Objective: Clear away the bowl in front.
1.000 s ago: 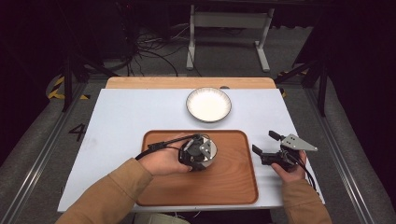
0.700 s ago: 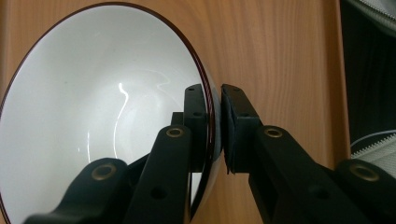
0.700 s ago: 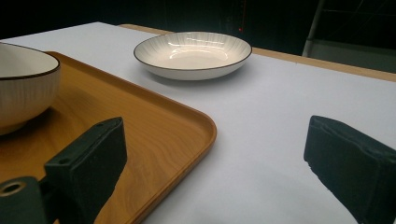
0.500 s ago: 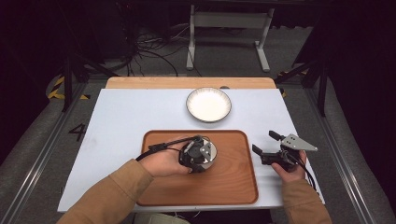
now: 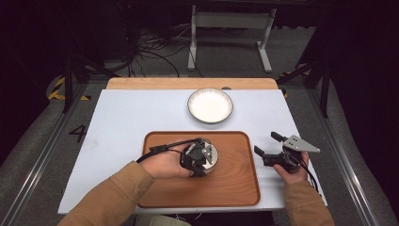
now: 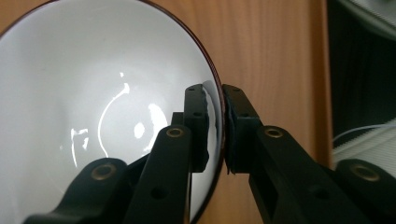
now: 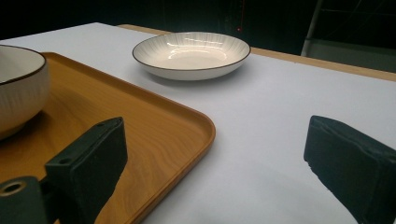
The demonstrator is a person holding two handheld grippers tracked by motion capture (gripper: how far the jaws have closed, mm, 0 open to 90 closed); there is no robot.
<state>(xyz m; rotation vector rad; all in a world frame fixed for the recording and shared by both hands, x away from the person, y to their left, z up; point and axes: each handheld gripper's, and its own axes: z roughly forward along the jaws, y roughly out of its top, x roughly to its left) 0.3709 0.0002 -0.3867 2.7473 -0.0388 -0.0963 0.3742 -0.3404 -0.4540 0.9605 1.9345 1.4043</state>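
A small white bowl with a dark rim (image 5: 214, 158) (image 6: 93, 93) sits on the wooden tray (image 5: 226, 188) (image 6: 275, 56). My left gripper (image 5: 201, 157) (image 6: 223, 100) is shut on the bowl's rim, with one jaw inside the bowl and one outside. My right gripper (image 5: 266, 143) (image 7: 219, 154) hovers low over the white table just right of the tray, its jaws wide open with nothing between them. In the right gripper view the bowl (image 7: 18, 88) stands at the far left on the tray (image 7: 140, 121).
A shallow white dish with a dark rim (image 5: 210, 105) (image 7: 191, 53) rests on the white tabletop (image 5: 127, 122) behind the tray. A wooden strip (image 5: 188, 83) runs along the table's far edge. Metal frame legs and cables lie on the floor beyond.
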